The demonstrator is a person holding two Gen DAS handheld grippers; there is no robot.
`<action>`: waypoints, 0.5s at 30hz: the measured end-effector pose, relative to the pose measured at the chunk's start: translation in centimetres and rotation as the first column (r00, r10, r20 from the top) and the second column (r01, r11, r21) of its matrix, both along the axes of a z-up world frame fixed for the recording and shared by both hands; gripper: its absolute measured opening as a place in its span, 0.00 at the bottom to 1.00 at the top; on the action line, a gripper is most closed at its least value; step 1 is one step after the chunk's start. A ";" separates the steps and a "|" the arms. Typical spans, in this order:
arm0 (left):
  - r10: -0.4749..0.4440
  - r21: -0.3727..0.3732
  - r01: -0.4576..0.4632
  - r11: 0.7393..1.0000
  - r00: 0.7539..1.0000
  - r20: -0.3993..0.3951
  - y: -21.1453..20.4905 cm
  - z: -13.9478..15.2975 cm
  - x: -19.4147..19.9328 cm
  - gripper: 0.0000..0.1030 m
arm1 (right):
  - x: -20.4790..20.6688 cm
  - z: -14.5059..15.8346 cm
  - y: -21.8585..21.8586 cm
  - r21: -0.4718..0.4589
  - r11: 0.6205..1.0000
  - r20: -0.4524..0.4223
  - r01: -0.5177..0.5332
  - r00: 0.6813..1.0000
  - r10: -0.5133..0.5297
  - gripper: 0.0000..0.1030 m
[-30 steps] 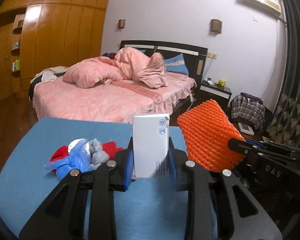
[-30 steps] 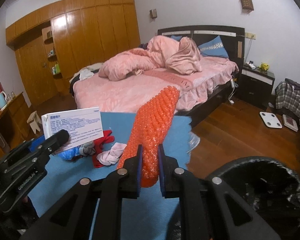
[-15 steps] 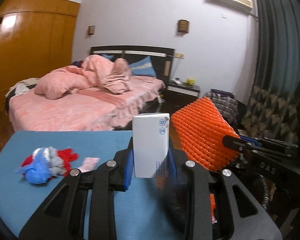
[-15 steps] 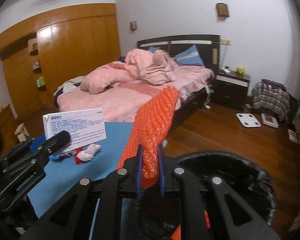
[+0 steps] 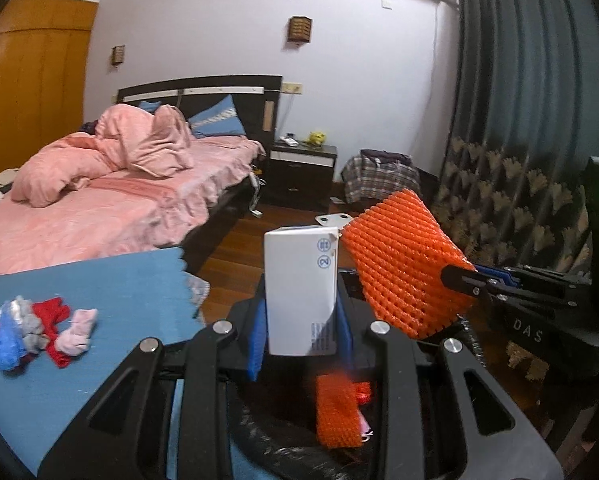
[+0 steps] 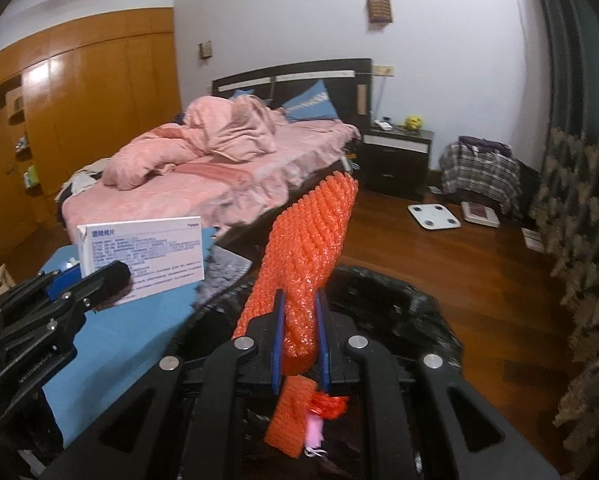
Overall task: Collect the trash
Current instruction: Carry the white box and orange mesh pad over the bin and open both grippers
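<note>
My left gripper is shut on a white carton box, held upright above a black-lined trash bin. The box also shows in the right wrist view. My right gripper is shut on an orange foam net, held over the bin; the net also shows in the left wrist view. Orange foam and red scraps lie inside the bin. A pile of blue, red and pink scraps lies on the blue table.
A bed with pink bedding stands behind the table. A nightstand, a plaid bag and a white scale sit on the wooden floor. Dark curtains hang at the right.
Both grippers have moved right, off the blue table and over the trash bin, each still holding its item. The scrap pile now lies further left.
</note>
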State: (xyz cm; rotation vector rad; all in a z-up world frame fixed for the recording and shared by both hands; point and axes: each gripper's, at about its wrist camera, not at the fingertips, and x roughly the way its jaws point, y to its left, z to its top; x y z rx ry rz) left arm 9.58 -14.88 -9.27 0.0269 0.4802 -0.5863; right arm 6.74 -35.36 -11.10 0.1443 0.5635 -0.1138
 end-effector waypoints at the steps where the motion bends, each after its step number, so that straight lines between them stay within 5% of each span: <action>1: -0.014 0.001 0.014 1.000 1.000 -0.009 -0.6 -0.3 0.2 0.28 | 0.0 -0.1 -0.3 0.001 1.000 -0.003 0.007 1.000 -0.007 0.14; 5: -0.052 0.003 0.052 0.999 0.998 -0.042 -2.2 -1.2 1.0 0.30 | -0.3 -1.1 -1.6 0.006 0.999 -0.029 0.045 0.999 -0.044 0.16; 8: -0.068 -0.006 0.067 0.998 0.995 -0.079 -2.8 -1.8 1.6 0.47 | -0.4 -1.6 -2.3 0.006 0.998 -0.048 0.067 0.997 -0.067 0.22; 12: -0.049 -0.005 0.048 0.999 0.995 -0.090 -1.8 -2.4 1.9 0.54 | -0.7 -2.0 -2.6 0.003 0.997 -0.053 0.083 0.995 -0.083 0.46; 15: -0.007 -0.006 0.007 1.000 0.996 -0.085 -0.4 -2.4 2.0 0.65 | -0.7 -1.8 -2.3 -0.006 0.996 -0.036 0.092 0.995 -0.093 0.82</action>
